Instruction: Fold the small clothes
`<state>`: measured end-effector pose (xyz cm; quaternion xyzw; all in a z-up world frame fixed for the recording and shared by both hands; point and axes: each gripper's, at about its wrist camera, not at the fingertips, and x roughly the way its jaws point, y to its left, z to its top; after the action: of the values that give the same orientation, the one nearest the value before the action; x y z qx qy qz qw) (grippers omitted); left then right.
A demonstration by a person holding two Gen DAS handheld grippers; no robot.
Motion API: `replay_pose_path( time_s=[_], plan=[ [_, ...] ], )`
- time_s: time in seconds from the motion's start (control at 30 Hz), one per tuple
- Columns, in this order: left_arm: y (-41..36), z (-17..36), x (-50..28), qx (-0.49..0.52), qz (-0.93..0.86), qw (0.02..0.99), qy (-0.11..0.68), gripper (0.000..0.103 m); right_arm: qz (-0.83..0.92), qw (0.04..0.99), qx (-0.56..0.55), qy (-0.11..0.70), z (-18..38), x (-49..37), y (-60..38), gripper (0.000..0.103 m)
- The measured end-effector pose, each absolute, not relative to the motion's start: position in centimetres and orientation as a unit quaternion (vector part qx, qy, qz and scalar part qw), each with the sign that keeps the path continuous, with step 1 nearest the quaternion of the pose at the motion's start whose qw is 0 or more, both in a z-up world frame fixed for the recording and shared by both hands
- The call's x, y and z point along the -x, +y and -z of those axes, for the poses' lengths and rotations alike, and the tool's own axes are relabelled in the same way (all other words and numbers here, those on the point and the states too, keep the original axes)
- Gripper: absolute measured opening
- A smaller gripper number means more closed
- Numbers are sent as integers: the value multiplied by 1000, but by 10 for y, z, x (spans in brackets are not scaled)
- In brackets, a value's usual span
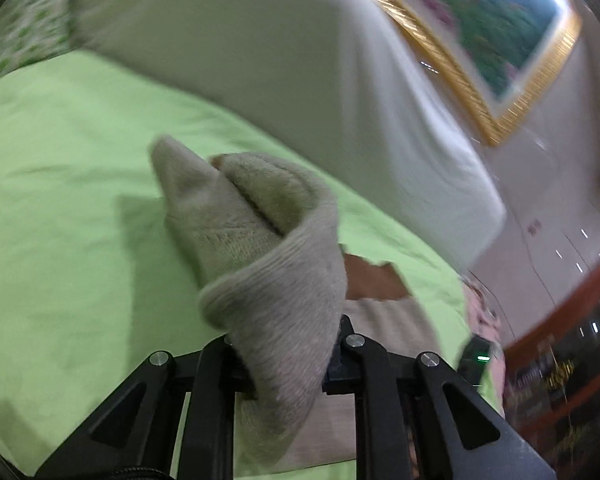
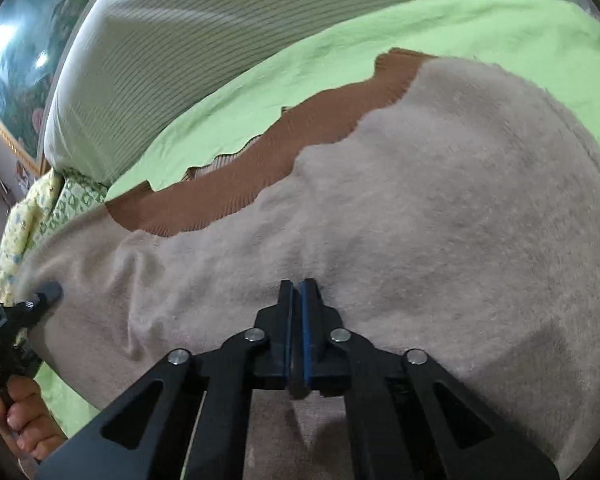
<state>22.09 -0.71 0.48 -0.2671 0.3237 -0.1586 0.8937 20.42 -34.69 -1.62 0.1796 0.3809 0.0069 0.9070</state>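
Note:
A small beige fleece garment [image 2: 400, 208] with a brown ribbed band [image 2: 260, 152] lies on a green bed sheet [image 2: 460, 28]. My left gripper [image 1: 284, 344] is shut on a corner of the garment [image 1: 260, 248] and holds that fold lifted above the sheet. The rest of the garment [image 1: 384, 320] and its brown band [image 1: 372, 280] lie flat beyond it. My right gripper [image 2: 298, 284] is shut, its tips pressed against the beige fabric; whether it pinches cloth is hidden. The left gripper [image 2: 48, 292] shows at the garment's left edge in the right wrist view.
A large white ribbed pillow [image 1: 300, 60] [image 2: 172, 40] lies along the far side of the bed. A floral patterned cloth [image 2: 52, 208] sits beside it. A gold-framed picture [image 1: 500, 32] hangs on the wall. A dark shelf [image 1: 560, 380] stands past the bed's edge.

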Motion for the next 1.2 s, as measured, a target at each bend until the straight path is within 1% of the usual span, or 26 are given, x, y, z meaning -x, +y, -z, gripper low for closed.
replay_pose_path(
  time_s=[0.1,0.17,0.2,0.23,0.3,0.33,0.37,0.43,0.47,0.5,0.53,0.57,0.63,0.67,0.73,0.8,0.83,0.87,0.9,0.97,1.03,1.13,1.2],
  plan=[
    [-65,-30,-230,220,221,895,317,15,-11,906,-190,379,14,-202,-351,1],
    [-108,-43,-231,200,284,883,317,15,-23,899,-230,373,13,-196,-361,0],
    [-132,-45,-230,180,318,873,324,15,-28,897,-261,356,8,-186,-368,0],
    [-163,-41,-230,151,349,859,343,17,-19,900,-279,335,2,-173,-376,0],
    [-193,-22,-231,123,362,844,375,19,0,903,-304,304,-6,-150,-396,1],
    [-206,-5,-231,111,362,831,408,22,0,900,-321,293,-7,-142,-404,3],
    [-211,6,-232,108,360,821,429,27,-2,894,-349,279,-7,-132,-418,5],
    [-206,24,-225,123,366,804,452,34,2,888,-366,279,-6,-123,-435,5],
    [-200,25,-221,130,366,803,453,43,9,885,-373,279,-5,-118,-443,5],
    [-192,25,-216,139,367,802,451,49,6,883,-380,277,-4,-116,-448,5],
    [-180,23,-210,151,371,799,448,58,0,878,-392,273,-2,-113,-453,5],
    [-172,21,-205,157,375,796,448,62,-2,876,-400,270,0,-114,-454,5],
    [-153,13,-192,162,377,801,436,63,-10,868,-423,259,1,-111,-458,5],
    [-143,11,-187,160,374,805,431,68,-16,865,-433,253,2,-114,-458,7],
    [-119,7,-182,157,351,822,420,72,-30,858,-455,237,1,-109,-461,14],
    [-96,9,-179,162,328,831,419,72,-40,847,-483,219,-1,-106,-462,38],
    [-85,12,-182,169,316,833,422,73,-50,847,-485,210,-5,-105,-462,43],
    [-87,11,-188,176,304,834,425,74,-59,851,-477,211,-9,-107,-460,52],
    [-81,16,-196,183,277,836,437,74,-63,856,-462,222,-16,-113,-459,55],
    [-75,21,-207,197,257,835,446,75,-60,868,-416,263,-27,-131,-448,55],
    [-67,27,-214,208,238,834,452,75,-44,887,-345,303,-40,-149,-431,55],
    [-64,31,-220,200,219,837,459,75,15,919,-176,352,-66,-176,-395,55],
    [-62,36,-221,207,216,834,463,75,55,930,-96,351,-79,-185,-380,55]
  ],
)
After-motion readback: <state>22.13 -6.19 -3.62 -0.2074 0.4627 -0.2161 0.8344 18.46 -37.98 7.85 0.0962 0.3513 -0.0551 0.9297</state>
